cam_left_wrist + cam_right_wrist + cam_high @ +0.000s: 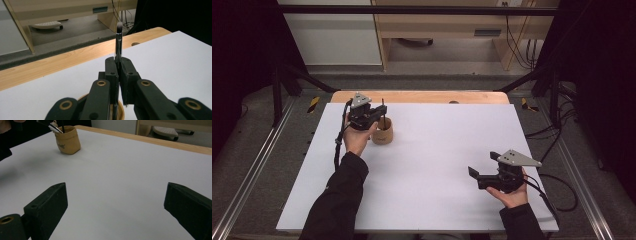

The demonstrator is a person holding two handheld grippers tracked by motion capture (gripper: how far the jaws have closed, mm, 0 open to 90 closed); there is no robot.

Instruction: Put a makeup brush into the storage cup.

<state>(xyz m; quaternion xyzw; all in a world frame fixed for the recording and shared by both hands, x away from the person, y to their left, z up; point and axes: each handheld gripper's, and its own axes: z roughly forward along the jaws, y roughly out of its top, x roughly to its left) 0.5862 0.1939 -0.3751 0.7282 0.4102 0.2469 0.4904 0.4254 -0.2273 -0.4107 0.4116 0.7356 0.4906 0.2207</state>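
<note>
A wooden bench carries a large white board that covers nearly all of its top, leaving a strip of bare wood along the far edge. On the far left part of the board stands a small tan cup, upright, with a dark marking on its side in the right gripper view. The person's left forearm, in a dark sleeve, reaches from the near edge toward that cup, and the left gripper sits directly over it, its grey three-cornered plate facing up and its cable trailing back along the arm. Its fingers are clenched on the thin handle of a makeup brush; in the left gripper view the brush stands upright between the pads, the pale bristle tip pointing up above them and the lower handle running down into the cup's mouth. The right gripper rests in the person's right hand at the near right of the board, well apart from the cup, pointing left. Its fingers are spread wide and released, with bare white board between them.
</note>
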